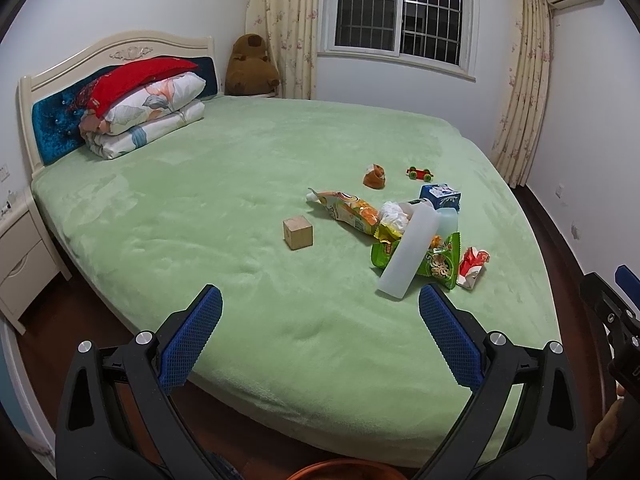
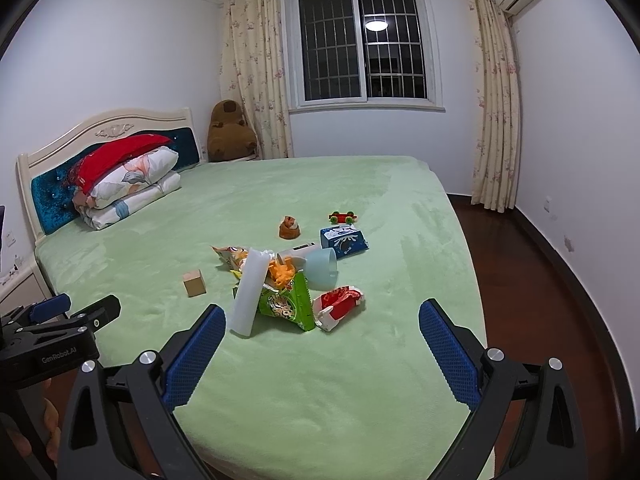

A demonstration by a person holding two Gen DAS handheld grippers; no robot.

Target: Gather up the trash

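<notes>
Both grippers hang over the near edge of a bed covered in a pale green fleece sheet, and neither holds anything. The left gripper has its blue-padded jaws spread wide with only sheet between them; the right gripper is spread just as wide, also empty. The trash lies heaped on the sheet, at about one o'clock from the left gripper and at twelve o'clock, just ahead, from the right one. In the heap a translucent white plastic container leans tilted across a green snack bag, with a crumpled red-and-white wrapper just beside the bag at three o'clock. Behind these sit an orange snack bag, a wad of white tissue, a pale blue plastic cup on its side and a blue milk carton. Apart from the heap, a wooden cube rests at nine o'clock of it, and a small brown plush toy and a red toy car lie beyond at twelve o'clock. Folded quilts under a red pillow are stacked against the headboard.
</notes>
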